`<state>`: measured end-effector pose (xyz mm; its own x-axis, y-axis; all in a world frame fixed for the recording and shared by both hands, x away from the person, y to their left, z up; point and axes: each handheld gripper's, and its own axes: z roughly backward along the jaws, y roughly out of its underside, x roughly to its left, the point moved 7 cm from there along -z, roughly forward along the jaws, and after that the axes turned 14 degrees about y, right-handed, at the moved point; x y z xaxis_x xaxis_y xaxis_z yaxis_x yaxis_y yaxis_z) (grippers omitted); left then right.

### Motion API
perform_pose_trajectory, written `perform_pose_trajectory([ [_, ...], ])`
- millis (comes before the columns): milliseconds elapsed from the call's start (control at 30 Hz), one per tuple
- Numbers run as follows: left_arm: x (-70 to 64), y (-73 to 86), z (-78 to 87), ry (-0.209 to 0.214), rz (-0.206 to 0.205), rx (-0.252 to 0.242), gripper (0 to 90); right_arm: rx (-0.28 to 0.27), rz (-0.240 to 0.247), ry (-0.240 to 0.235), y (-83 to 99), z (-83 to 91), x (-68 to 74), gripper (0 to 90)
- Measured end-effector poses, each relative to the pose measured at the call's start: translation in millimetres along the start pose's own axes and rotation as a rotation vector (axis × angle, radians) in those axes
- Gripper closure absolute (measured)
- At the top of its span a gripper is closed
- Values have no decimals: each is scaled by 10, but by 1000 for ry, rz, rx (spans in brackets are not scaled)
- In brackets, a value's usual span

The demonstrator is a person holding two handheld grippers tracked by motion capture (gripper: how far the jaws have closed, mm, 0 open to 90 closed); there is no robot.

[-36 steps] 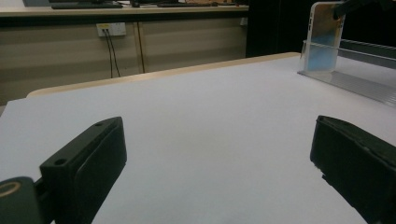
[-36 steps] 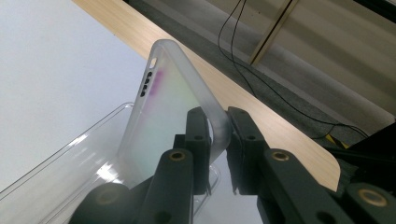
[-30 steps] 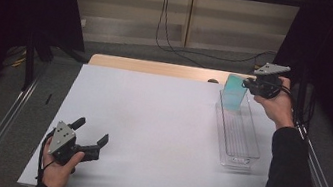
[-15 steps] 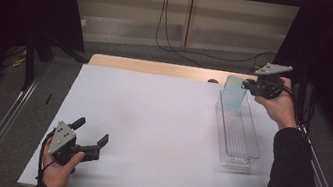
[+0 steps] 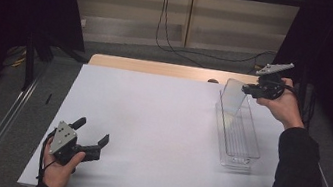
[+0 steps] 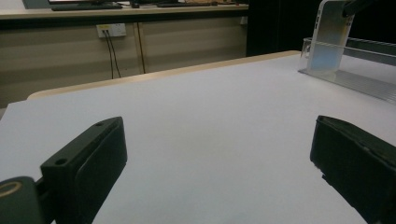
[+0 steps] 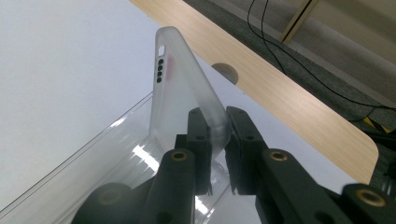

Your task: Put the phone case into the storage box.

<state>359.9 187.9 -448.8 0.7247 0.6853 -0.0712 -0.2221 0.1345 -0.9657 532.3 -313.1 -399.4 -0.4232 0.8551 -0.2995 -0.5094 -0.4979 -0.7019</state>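
A frosted, translucent phone case (image 5: 233, 96) stands tilted at the far end of a clear plastic tray (image 5: 241, 151) on the right of the white table. My right gripper (image 5: 247, 89) is shut on the case's upper edge. In the right gripper view the black jaws (image 7: 218, 119) pinch the rim of the case (image 7: 180, 88) above the tray wall (image 7: 93, 154). My left gripper (image 5: 93, 130) rests open near the table's front left corner, holding nothing. In the left gripper view it (image 6: 219, 154) spans bare table, with the case (image 6: 327, 32) and tray (image 6: 355, 79) far off at the right.
A white sheet (image 5: 160, 123) covers the table, leaving a strip of bare wood (image 5: 158, 68) with a round cable hole (image 7: 225, 72) at the back. Black cables (image 5: 164, 32) hang down the wall behind. Metal rails (image 5: 3, 123) run along both sides.
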Motion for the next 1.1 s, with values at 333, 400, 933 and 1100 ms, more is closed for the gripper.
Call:
perform_pose_trajectory([
  [333, 12, 3, -1, -3, 2, -3, 39, -63, 80, 49, -47, -42, -8, 813],
  [400, 11, 3, 0, -4, 2, -3, 38, -69, 90, 57, -45, -48, -13, 813],
  [933, 2, 3, -8, -2, -3, 0, 38, -35, 135, 105, -14, -120, -106, 783],
  [1100, 10, 13, -12, 4, 15, 0, 38, -35, 150, 138, -30, -166, -112, 756],
])
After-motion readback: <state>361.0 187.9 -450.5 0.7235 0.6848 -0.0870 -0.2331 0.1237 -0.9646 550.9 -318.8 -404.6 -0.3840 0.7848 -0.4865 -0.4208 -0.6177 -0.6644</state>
